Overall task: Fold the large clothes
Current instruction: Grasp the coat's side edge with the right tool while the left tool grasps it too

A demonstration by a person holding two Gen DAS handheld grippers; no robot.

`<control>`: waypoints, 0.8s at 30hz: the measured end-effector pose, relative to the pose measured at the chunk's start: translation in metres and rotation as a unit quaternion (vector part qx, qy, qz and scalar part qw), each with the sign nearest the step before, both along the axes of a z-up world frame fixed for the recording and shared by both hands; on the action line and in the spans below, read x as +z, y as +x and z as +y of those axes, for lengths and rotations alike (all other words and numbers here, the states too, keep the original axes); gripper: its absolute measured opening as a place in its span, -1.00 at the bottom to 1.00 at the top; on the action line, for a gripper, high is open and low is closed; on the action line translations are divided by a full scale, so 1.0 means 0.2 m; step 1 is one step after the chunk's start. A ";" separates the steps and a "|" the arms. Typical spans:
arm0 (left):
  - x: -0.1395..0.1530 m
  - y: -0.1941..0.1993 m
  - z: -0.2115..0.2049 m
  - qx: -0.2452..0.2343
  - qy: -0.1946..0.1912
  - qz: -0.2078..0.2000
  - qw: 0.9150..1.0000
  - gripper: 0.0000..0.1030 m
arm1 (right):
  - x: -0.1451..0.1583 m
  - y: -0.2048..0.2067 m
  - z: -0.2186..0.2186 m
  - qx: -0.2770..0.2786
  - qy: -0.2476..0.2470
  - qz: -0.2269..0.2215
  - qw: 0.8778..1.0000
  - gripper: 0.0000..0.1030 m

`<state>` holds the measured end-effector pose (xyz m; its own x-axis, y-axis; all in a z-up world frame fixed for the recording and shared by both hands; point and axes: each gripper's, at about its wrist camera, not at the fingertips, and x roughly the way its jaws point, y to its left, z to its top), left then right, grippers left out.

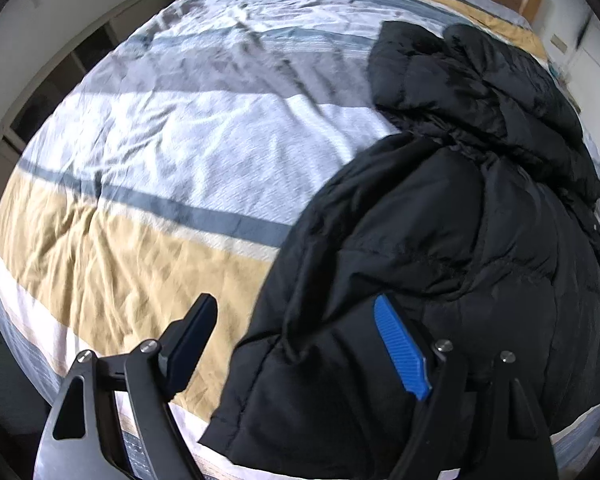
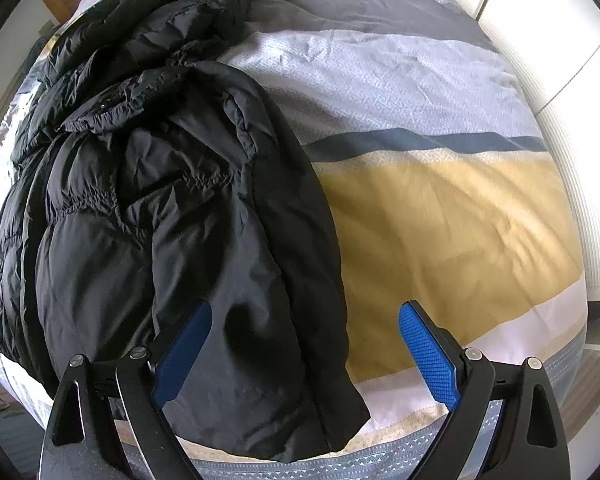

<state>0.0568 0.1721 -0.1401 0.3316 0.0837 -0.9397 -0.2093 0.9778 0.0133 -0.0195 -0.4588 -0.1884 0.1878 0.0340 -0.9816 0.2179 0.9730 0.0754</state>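
Lying crumpled on the striped bedcover (image 1: 140,152), a puffy black jacket (image 2: 160,200).

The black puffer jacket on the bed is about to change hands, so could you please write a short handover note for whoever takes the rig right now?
Left hand-held gripper: open, holding nothing, above the jacket's near left edge.
Right hand-held gripper: open, holding nothing, above the near right corner of the hem.
Black quilted puffer jacket: lies lengthwise on the striped grey, white and mustard bed cover, hem towards the near bed edge, top end bunched at the far side.
Done: jacket laid on the bed; it looks narrowed lengthwise, though I cannot tell how far the folding has got.
Left: probably grasp the near hem with both grippers and fold it towards the far end.
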 end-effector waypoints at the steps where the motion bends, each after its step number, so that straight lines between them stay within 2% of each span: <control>1: -0.01 -0.02 0.04 0.008 -0.010 0.000 1.000 0.56 | 0.00 0.00 0.00 0.000 0.003 0.000 1.000 0.82; 6: -0.08 -0.10 0.20 0.032 -0.056 0.007 0.998 0.56 | -0.03 -0.04 -0.02 0.001 0.016 0.005 1.000 0.82; 11: -0.19 -0.13 0.24 0.034 -0.109 0.027 0.993 0.56 | -0.07 -0.05 -0.03 0.000 0.028 0.012 1.000 0.83; 19: -0.42 -0.12 0.24 0.051 -0.203 0.066 0.976 0.56 | -0.14 -0.04 -0.04 0.008 0.032 0.017 0.999 0.87; 24: -0.44 -0.13 0.17 0.038 -0.225 0.077 0.971 0.56 | -0.23 -0.03 -0.08 0.004 0.057 0.027 0.998 0.90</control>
